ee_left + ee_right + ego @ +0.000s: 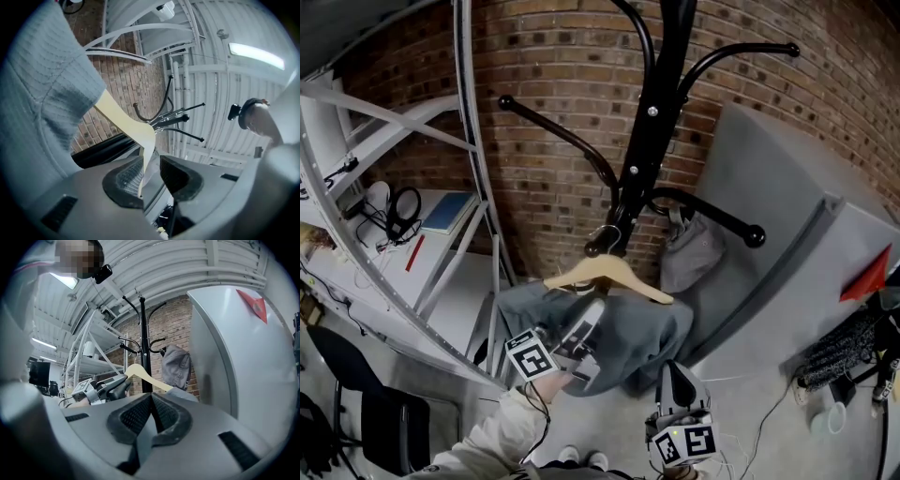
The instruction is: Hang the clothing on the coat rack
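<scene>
A black coat rack (642, 141) stands before the brick wall. A wooden hanger (614, 274) carries a grey garment (637, 342), and its metal hook sits by a low arm of the rack. My left gripper (586, 323) reaches up under the hanger's middle. In the left gripper view the gripper (151, 171) is shut on the hanger (126, 122), whose thin edge lies against the left pad; the garment (42, 93) fills the left side. My right gripper (672, 375) hangs just below the garment, shut and empty (151, 404). The right gripper view also shows the hanger (140, 373) and rack (143, 348).
A grey bag (689, 248) hangs on a lower right hook of the rack. Metal shelving (403, 187) with headphones (403, 206) and a blue book (448, 211) stands at the left. A tall grey panel (787, 216) leans at the right, with cables (839, 352) on the floor beside it.
</scene>
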{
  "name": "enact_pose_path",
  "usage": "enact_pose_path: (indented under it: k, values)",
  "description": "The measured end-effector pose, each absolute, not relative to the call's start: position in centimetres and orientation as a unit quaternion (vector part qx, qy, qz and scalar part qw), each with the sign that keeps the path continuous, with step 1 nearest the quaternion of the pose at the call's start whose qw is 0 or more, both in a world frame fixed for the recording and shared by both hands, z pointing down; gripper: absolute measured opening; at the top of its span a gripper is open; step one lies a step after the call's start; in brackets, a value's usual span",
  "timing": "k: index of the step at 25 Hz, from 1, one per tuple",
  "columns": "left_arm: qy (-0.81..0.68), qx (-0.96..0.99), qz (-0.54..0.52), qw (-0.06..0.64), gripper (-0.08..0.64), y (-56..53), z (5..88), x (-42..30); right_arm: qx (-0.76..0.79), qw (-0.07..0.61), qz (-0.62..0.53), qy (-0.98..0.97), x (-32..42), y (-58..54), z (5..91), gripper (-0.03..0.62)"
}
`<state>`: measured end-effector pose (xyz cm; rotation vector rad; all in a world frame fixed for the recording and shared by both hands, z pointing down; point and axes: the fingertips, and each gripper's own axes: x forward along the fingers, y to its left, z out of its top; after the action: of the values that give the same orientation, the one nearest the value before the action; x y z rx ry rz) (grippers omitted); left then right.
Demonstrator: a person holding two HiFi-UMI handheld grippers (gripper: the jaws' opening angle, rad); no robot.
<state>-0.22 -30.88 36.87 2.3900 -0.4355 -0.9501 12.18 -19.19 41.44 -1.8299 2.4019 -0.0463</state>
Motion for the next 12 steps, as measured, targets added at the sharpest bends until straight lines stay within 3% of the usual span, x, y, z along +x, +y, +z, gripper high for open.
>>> enact_pose_path:
  k: [7, 12]
  values:
    - [-0.245, 0.944, -0.201, 0.089, 0.086, -23.9, 38.4, -1.7, -0.593, 0.060, -0.020, 0.803, 11.9, -18.2, 41.9, 0.021]
    - [-0.343, 0.931, -0.123, 0.026, 0.058, -20.5, 41.2, -5.1, -0.582, 0.058, -0.022, 0.811, 11.5, -17.1, 42.2, 0.021]
